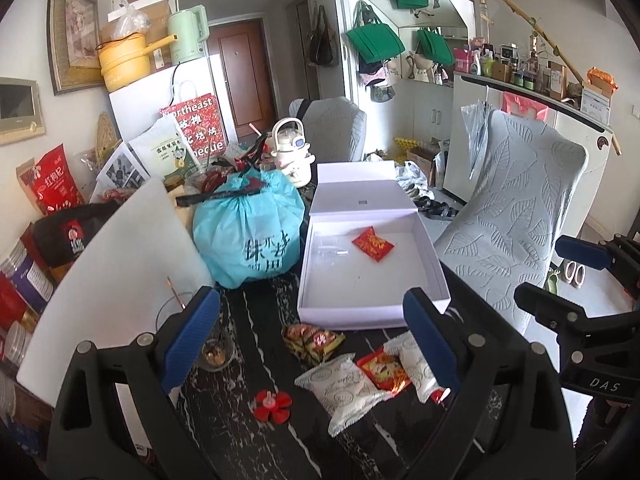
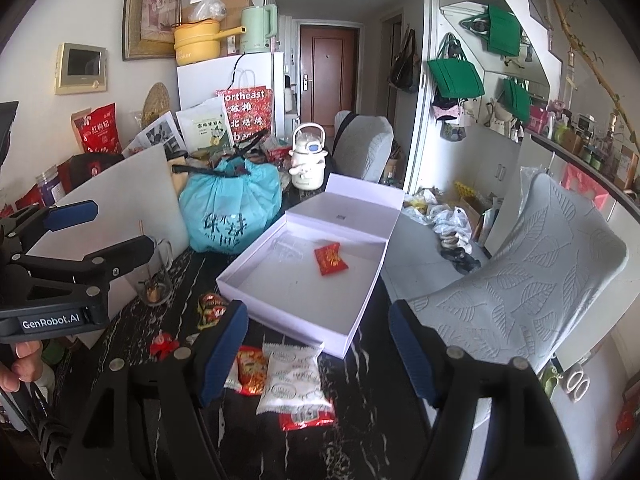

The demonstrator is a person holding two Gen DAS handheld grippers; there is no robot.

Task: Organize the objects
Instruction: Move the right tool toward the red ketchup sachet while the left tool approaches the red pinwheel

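An open white box [image 1: 360, 280] [image 2: 288, 284] lies on the black marbled table [image 1: 256, 320], its lid folded back, with one red packet [image 1: 373, 243] [image 2: 330, 259] inside. In front of it lie loose snacks: a white packet [image 1: 344, 384] [image 2: 294, 376], a red packet [image 1: 384, 368] [image 2: 252, 368] and a green-and-red packet [image 1: 312, 340] [image 2: 210, 310]. My left gripper [image 1: 312, 340] [image 2: 116, 232] hovers wide open above them with nothing between its fingers. My right gripper [image 2: 318, 354] [image 1: 560, 280] is open too, over the white packet and the box's near corner, holding nothing.
A tied blue bag [image 1: 248, 228] [image 2: 228, 208] stands left of the box, with a white kettle [image 2: 306, 160] behind. A glass cup [image 1: 212, 344] [image 2: 154, 276], a red flower trinket [image 1: 272, 404] and a leaning white board [image 1: 112, 272] are on the left. A grey chair [image 2: 520, 280] borders the right edge.
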